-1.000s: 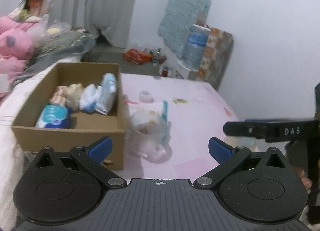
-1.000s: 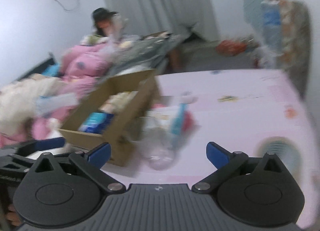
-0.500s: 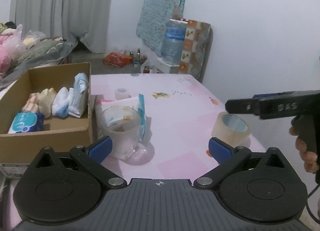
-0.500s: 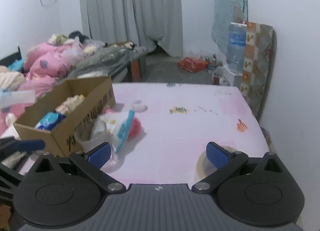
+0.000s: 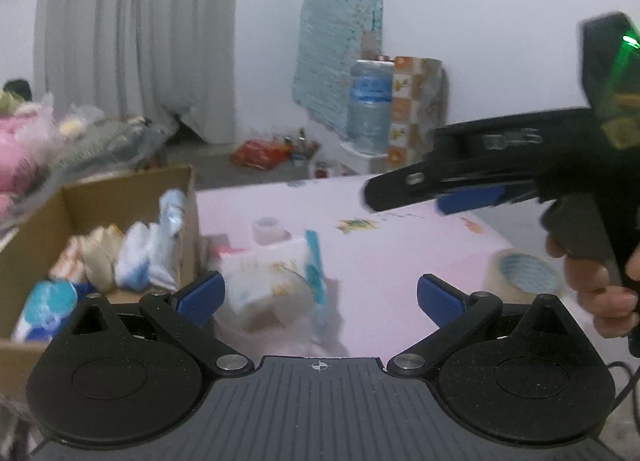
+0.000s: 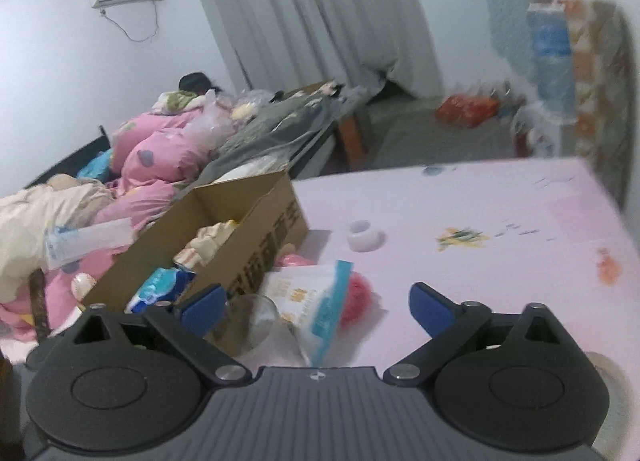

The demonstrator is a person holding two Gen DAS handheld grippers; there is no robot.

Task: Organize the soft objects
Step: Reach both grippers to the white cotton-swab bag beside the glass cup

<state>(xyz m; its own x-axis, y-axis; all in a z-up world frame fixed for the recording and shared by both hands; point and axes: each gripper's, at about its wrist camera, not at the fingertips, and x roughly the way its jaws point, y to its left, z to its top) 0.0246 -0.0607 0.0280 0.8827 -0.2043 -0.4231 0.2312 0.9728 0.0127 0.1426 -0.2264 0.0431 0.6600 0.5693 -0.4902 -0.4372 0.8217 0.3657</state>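
Brown cardboard box [image 6: 244, 229] already holds several soft packs, but the white-and-teal plastic pouch [image 6: 316, 301] sits on the pink table [image 6: 500, 221] beside it, and both the left gripper [image 5: 318, 295] and right gripper [image 6: 316, 307] hang open, empty.

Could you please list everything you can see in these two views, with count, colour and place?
cardboard box: one, brown, left side of the table, soft packets inside
table: one, pink cover
soft packets: several, white, blue and cream, standing in the box
tissue pack: one, white with a blue edge, beside the box
glass cup: one, clear, in front of the tissue pack
red soft item: one, behind the tissue pack
small white ring: one, mid-table
tape roll: one, clear, right table edge
water bottle: one, blue, by the wall
curtain: grey, back wall
bedding: pink pile, far left
left hand-held gripper: open
right hand-held gripper: open
hand: one, on the right hand-held gripper's handle
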